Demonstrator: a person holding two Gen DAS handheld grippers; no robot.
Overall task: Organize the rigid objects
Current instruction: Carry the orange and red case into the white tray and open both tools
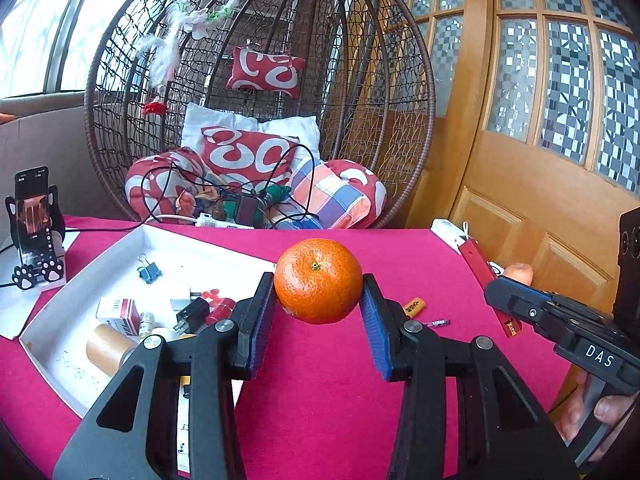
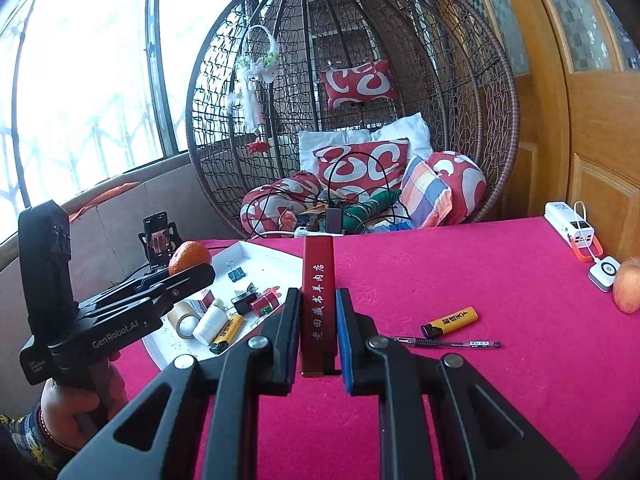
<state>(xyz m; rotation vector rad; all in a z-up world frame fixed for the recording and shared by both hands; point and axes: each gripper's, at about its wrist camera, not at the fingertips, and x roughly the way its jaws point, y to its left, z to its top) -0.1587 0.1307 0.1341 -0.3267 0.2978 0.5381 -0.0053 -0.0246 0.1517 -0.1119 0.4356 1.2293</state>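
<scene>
My left gripper (image 1: 319, 312) has its fingers clamped on the orange (image 1: 319, 281), one blue pad on each side, holding it clear above the pink tablecloth (image 1: 320, 400), just right of the white tray (image 1: 132, 240). My right gripper (image 2: 318, 334) is closed on the long red box (image 2: 318, 280), which points away toward the far side. On the cloth to the right of it I see a yellow lighter (image 2: 450, 322) and a pen (image 2: 448, 344) lying close together, the lighter farther off. What looks like an apple (image 2: 628, 286) sits at the right edge, half cut off.
</scene>
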